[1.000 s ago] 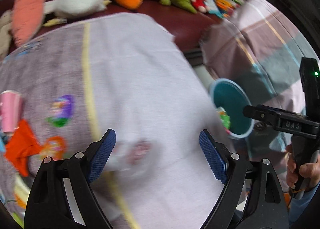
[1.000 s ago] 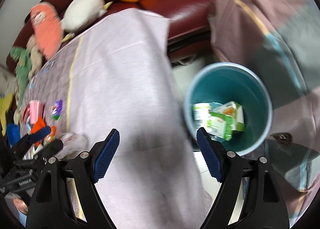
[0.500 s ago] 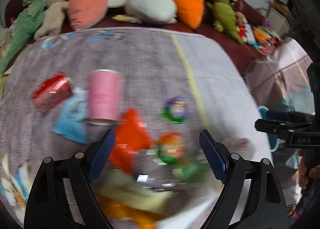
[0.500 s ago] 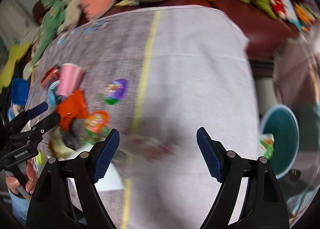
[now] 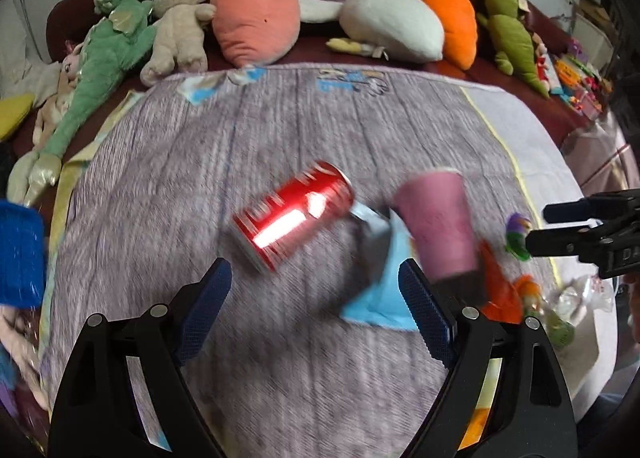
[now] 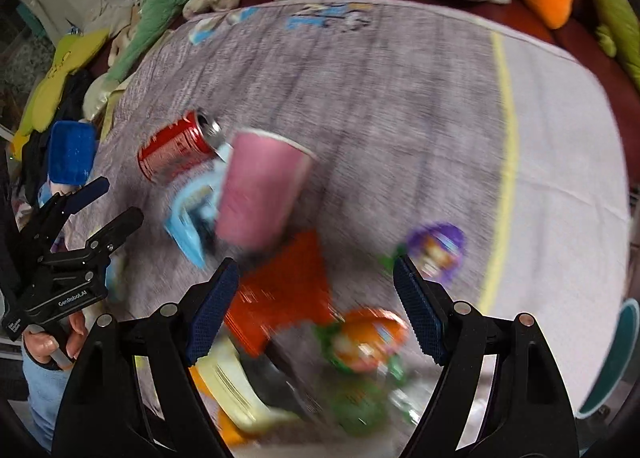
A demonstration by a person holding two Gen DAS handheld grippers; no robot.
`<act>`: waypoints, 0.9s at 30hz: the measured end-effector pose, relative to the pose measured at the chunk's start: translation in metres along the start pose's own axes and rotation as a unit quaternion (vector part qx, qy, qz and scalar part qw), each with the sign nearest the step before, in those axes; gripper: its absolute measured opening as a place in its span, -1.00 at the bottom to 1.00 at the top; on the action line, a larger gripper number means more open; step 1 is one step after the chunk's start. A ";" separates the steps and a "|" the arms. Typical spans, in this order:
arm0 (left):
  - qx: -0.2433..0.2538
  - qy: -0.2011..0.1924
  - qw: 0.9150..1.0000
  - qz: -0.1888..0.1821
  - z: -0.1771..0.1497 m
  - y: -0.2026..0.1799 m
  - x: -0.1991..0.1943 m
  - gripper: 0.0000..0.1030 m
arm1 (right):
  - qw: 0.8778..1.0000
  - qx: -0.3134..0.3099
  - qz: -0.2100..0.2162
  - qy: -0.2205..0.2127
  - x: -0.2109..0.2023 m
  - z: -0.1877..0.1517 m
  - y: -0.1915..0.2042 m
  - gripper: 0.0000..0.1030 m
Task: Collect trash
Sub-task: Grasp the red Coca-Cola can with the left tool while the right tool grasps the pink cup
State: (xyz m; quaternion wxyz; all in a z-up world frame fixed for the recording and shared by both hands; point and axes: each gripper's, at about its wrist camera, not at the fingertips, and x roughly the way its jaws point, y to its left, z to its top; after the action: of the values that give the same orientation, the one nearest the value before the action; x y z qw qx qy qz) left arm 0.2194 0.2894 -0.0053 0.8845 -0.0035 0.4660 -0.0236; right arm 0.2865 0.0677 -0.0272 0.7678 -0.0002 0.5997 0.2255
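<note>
A red soda can (image 5: 294,216) lies on its side on the cloth-covered table (image 5: 280,126), just ahead of my open, empty left gripper (image 5: 316,298). A pink paper cup (image 5: 438,222) lies to its right on a light blue wrapper (image 5: 384,298). In the right wrist view the can (image 6: 176,150), cup (image 6: 260,190) and an orange-red wrapper (image 6: 284,290) lie ahead of my open, empty right gripper (image 6: 316,310). Orange and green wrappers (image 6: 368,342) and a purple one (image 6: 440,246) lie nearby. The teal bin (image 6: 616,362) shows at the right edge.
Several plush toys (image 5: 256,2) line the dark red sofa behind the table. A blue sponge-like block (image 5: 20,254) sits at the table's left edge. Yellow and white packets (image 6: 236,386) lie near the front edge.
Both grippers have swung left from the teal bin to the trash pile. The left one now faces the red can, the right one the orange-red wrapper. Both stayed open.
</note>
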 end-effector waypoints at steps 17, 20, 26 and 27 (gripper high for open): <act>0.075 0.059 0.995 -0.004 0.032 0.004 0.087 0.66 | 0.996 0.025 0.073 0.038 0.074 0.045 0.013 0.43; 0.069 0.054 0.996 -0.013 0.031 0.004 0.088 0.23 | 0.995 0.027 0.085 0.045 0.081 0.047 0.016 0.28; 0.029 0.037 0.999 -0.024 0.021 0.005 0.079 0.05 | 0.995 0.019 0.090 0.033 0.079 0.044 0.017 0.13; 0.023 0.036 0.999 -0.024 0.020 0.004 0.077 0.04 | 0.996 0.016 0.085 0.030 0.073 0.040 0.013 0.12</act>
State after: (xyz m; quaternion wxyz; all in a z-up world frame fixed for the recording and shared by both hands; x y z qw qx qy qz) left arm 0.2798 0.2896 -0.0575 0.8664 0.0062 0.4962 -0.0561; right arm 0.3318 0.1153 -0.0801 0.7274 0.0565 0.6240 0.2798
